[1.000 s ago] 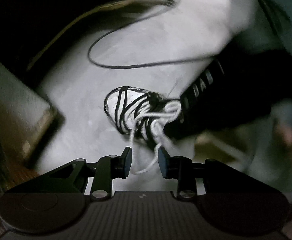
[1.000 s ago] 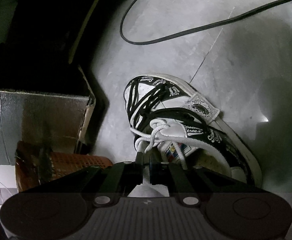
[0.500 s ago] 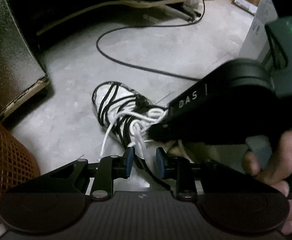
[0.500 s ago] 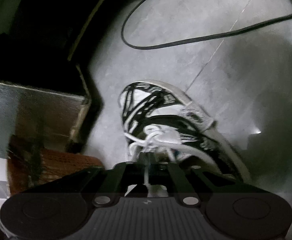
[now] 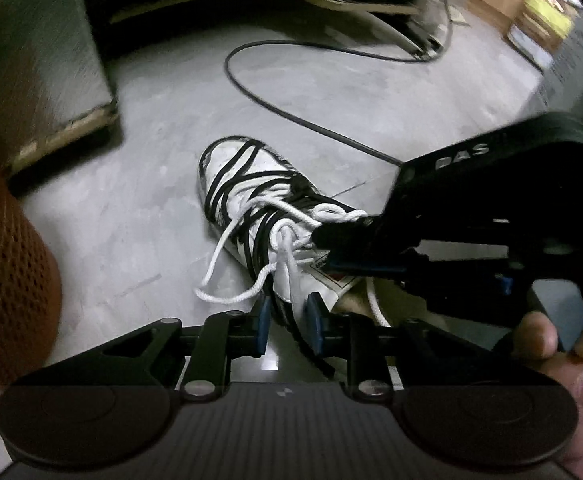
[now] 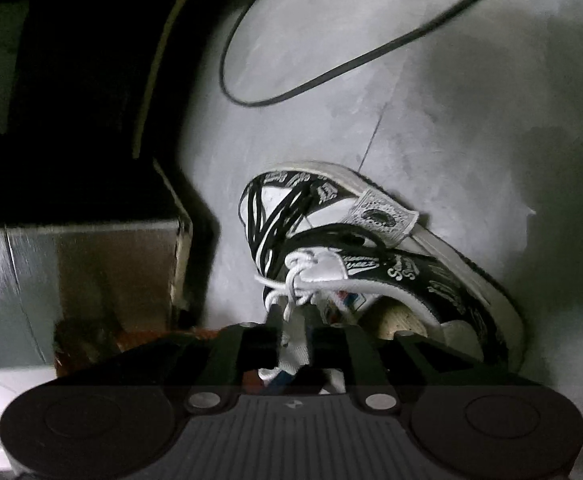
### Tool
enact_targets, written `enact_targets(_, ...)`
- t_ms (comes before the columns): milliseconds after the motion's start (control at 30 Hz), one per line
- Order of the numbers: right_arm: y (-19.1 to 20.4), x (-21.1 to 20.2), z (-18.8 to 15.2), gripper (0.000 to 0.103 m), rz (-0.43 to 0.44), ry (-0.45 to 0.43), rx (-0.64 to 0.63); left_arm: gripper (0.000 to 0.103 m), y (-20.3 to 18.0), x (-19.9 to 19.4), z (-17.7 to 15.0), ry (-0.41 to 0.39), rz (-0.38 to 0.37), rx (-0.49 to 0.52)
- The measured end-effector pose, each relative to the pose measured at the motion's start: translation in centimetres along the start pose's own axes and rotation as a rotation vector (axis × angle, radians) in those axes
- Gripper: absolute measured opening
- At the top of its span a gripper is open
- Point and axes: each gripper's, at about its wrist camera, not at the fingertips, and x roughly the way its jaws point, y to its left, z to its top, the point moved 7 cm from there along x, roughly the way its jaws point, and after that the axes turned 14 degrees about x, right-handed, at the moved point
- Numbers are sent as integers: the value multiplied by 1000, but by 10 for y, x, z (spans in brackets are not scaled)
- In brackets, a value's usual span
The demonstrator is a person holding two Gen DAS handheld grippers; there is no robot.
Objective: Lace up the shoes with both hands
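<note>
Two grippers worked over one shoe (image 5: 251,196) that lay on the grey floor (image 5: 131,208), near a black cable (image 5: 291,116). The left gripper (image 5: 287,320) had its jaws a little apart and just closing, with a strand of white lace (image 5: 287,248) between them but not pinched. The right gripper (image 6: 291,312), held by a hand (image 5: 563,344), was at the knot with jaws just opening, the lace loose in the gap.

Dim, patchy light on the floor (image 6: 431,100), dark shadowed left side, motion blur, fisheye-bent edges
</note>
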Motion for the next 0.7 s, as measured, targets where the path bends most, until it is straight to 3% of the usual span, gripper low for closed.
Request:
enact_targets(433, 5, 3, -9, 19, 30, 4, 18, 24, 18, 4, -16, -42, -43, -281)
enact_targets(700, -4, 6, -13, 19, 23, 7, 60, 25, 21, 7, -19, -46, -49, -328)
